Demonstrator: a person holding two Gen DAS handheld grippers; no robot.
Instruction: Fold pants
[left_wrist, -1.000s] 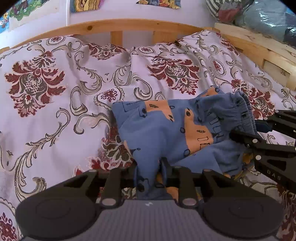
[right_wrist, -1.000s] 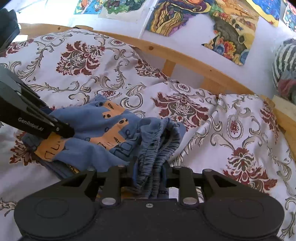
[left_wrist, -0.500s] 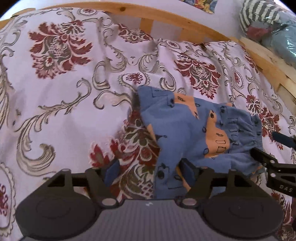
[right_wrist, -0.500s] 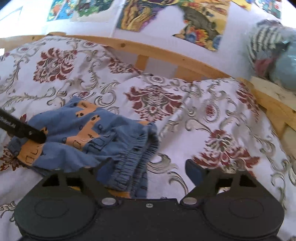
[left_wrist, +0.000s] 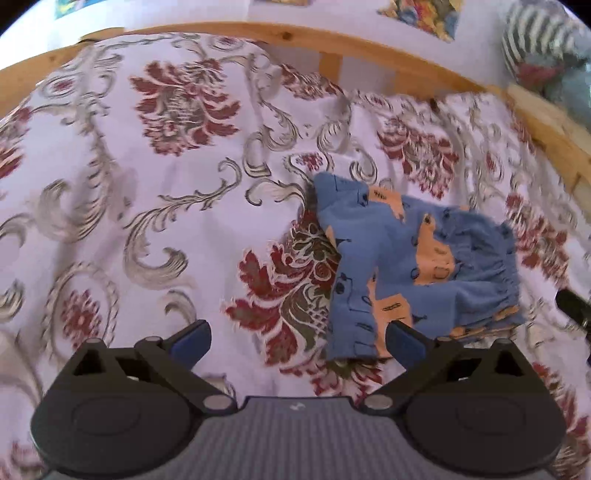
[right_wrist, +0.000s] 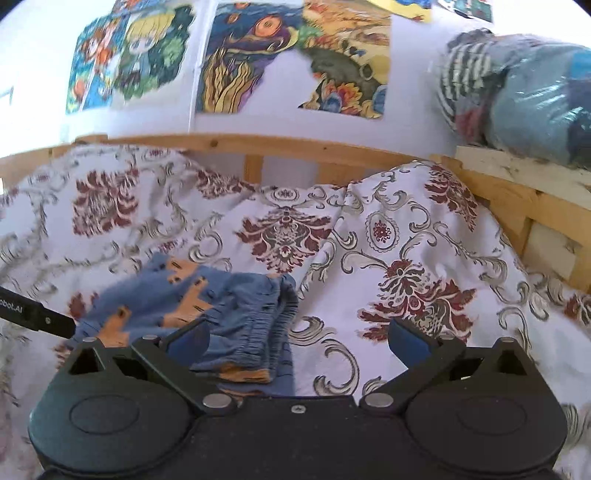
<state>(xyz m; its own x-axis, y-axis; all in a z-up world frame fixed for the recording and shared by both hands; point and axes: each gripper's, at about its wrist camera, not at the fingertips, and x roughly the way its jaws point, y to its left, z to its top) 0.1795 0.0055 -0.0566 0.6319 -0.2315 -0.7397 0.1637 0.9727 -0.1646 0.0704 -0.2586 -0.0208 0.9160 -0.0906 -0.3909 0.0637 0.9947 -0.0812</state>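
Note:
The blue pants (left_wrist: 417, 266) with orange print lie folded in a compact bundle on the floral bedspread, elastic waistband at the right side. My left gripper (left_wrist: 297, 338) is open, held above the bedspread just left of the bundle; its right finger overlaps the bundle's near edge. In the right wrist view the same pants (right_wrist: 207, 306) lie at lower left, waistband folds nearest. My right gripper (right_wrist: 295, 338) is open with nothing between its fingers; its left finger overlaps the waistband. The tip of the left gripper (right_wrist: 33, 314) shows at the far left edge there.
The floral bedspread (left_wrist: 147, 206) covers the whole bed. A wooden bed rail (right_wrist: 314, 147) runs along the back and right side. Bagged striped and blue textiles (right_wrist: 517, 96) sit on a ledge at the right. Posters (right_wrist: 288, 59) hang on the wall.
Both grippers were shut on the pants a second ago; they have opened, let the cloth drop folded on the bed, and drawn back and up.

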